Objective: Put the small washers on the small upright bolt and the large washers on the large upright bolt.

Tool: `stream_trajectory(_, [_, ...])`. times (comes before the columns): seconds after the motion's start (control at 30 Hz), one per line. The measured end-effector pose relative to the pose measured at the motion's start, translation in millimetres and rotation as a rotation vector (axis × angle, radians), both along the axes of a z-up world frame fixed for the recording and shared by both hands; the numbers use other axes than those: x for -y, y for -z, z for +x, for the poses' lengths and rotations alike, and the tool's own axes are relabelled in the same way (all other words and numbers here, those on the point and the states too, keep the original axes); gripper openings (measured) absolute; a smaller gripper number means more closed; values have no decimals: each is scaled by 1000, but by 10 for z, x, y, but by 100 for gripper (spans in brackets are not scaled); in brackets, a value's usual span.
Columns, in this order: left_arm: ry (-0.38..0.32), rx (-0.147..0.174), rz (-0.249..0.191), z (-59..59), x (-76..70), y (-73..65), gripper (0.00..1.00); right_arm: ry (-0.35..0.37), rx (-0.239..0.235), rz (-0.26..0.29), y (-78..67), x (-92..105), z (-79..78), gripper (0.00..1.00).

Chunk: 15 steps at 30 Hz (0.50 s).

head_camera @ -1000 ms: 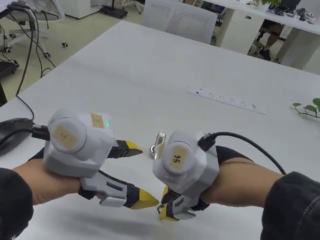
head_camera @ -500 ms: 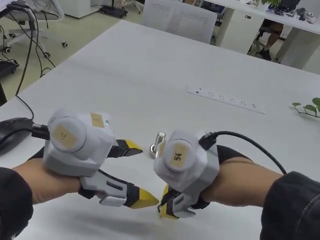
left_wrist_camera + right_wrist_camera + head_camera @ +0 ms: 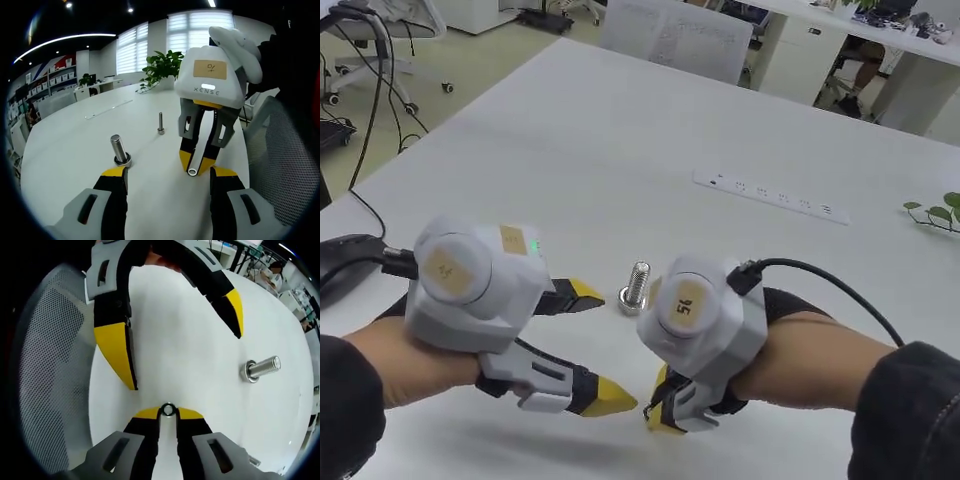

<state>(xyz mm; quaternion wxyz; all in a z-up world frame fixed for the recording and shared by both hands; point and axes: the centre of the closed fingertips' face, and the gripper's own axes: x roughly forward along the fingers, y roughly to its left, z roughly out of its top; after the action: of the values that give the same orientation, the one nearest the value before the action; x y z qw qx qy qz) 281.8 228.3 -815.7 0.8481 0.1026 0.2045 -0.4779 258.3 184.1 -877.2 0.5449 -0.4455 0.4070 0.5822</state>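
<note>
On the white office table (image 3: 620, 140), near its front edge, the right gripper (image 3: 168, 416) pinched a washer (image 3: 192, 172) at its tips. The left gripper (image 3: 169, 173) gaped wide, empty, beside the large upright bolt (image 3: 637, 284).
</note>
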Motion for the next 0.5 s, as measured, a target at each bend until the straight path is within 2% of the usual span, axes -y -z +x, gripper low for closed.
stream_trajectory(0.5, [7,-5,1,15,21,12,66,75,10,-19,-11,309,189,13])
